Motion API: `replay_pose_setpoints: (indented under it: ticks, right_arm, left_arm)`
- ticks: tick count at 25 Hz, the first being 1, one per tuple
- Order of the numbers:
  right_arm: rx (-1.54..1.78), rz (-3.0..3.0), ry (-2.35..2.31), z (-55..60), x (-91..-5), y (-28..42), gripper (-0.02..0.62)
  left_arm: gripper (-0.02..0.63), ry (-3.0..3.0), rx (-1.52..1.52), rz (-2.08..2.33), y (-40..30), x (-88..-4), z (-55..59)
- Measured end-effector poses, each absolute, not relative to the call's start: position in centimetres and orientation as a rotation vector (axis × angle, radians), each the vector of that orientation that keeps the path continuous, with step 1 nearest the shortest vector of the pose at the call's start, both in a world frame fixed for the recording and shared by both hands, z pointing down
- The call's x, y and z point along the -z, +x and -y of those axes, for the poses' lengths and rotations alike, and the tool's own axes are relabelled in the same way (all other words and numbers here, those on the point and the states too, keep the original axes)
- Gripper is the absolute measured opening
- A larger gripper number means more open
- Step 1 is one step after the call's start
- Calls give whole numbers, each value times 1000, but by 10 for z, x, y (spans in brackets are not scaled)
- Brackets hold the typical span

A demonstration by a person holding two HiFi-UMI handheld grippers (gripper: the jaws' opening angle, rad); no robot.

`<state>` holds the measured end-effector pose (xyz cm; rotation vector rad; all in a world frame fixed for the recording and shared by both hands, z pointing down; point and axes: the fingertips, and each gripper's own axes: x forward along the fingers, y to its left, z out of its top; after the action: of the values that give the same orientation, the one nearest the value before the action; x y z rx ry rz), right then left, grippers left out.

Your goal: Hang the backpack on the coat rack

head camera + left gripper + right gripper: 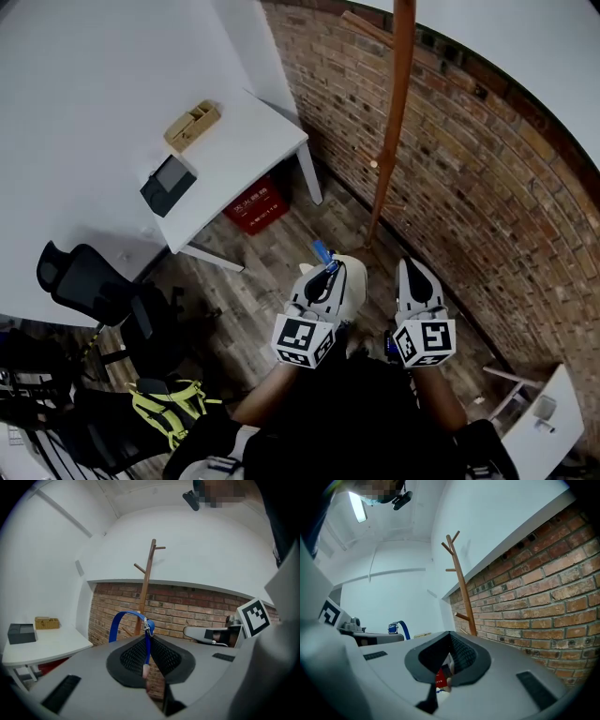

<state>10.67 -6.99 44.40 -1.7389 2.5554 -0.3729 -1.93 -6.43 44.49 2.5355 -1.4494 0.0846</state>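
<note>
The wooden coat rack (394, 122) stands against the brick wall, straight ahead of both grippers. My left gripper (328, 269) is shut on a blue strap loop (321, 251) with a metal clip. The cream backpack (354, 281) hangs under it. In the left gripper view the strap (123, 617) arches up out of the closed pads (161, 656), with the rack (144, 597) behind. My right gripper (410, 265) hangs just right of the bag. In the right gripper view its pads (461, 656) sit together, with only a sliver of red and white showing between them. The rack (461, 588) rises ahead.
A white table (234, 159) at the left carries a wooden box (192, 125) and a dark device (169, 185). A red box (255, 206) sits under it. A black office chair (94, 281) and a yellow-green strap (169, 403) lie at lower left. The brick wall (487, 187) closes the right side.
</note>
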Motion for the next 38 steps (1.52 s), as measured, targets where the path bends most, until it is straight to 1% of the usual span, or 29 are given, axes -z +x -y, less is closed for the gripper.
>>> replay_pose_setpoints:
  ticks: [9,22,38]
  right_arm:
    - [394,-2495,-1827,91,-448,96,12]
    - [367,-2430,-1909,120,-444,87,12]
    - [388,-2335,-2052,125,-449,78,12]
  left_arm:
    - [28,2577,-91,1330,-17,-448,88]
    - [28,2628,-63,1276,-24,-440,127]
    - [28,2666,-90,1131,-27,-446,137]
